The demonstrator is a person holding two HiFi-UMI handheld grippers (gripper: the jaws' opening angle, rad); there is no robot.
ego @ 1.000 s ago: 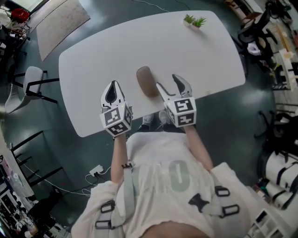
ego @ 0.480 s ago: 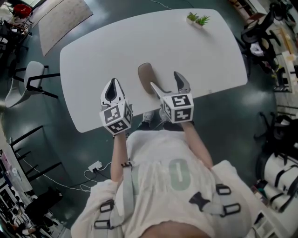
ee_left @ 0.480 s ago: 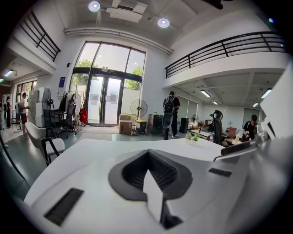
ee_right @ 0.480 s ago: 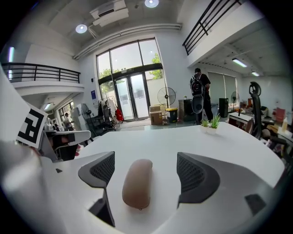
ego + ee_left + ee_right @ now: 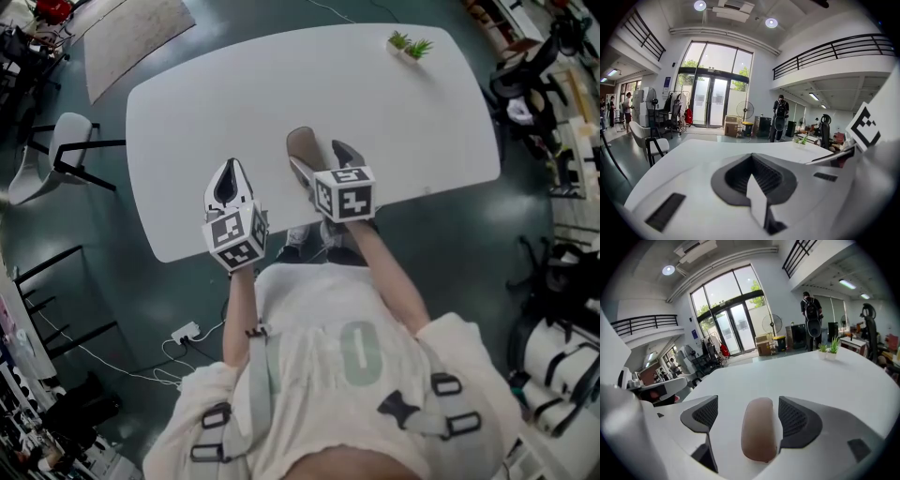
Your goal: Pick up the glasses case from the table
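- the glasses case (image 5: 759, 434), a smooth tan oblong, lies flat on the white worktop (image 5: 187, 112) close to the near edge, in front of the person, with its long axis running away from them.
- the right gripper (image 5: 321, 167) is lowered over the case's near end; its jaws have just been opening and stand wide apart with the case between them. neither pad appears to press on it.
- in the right gripper view the pad at picture right sits just beside the case's flank, while the other pad is farther off, so the straddle looks a little off-centre.
- judged from this, the step in hand is the approach: the case is bracketed but not yet gripped or lifted.
- the next move likely calls for settling the jaws lower around the flanks, centring them, closing across the narrow width, then lifting straight up; the rounded shell could slip if pinched too high.
- the left gripper (image 5: 228, 183) hovers to the left, near the worktop's edge, jaws together on nothing.
- two small potted plants (image 5: 410, 45) stand at the far corner, well apart from the action.
- in the head view the right gripper covers the case's near half; its seam or hinge side cannot be made out in any view.
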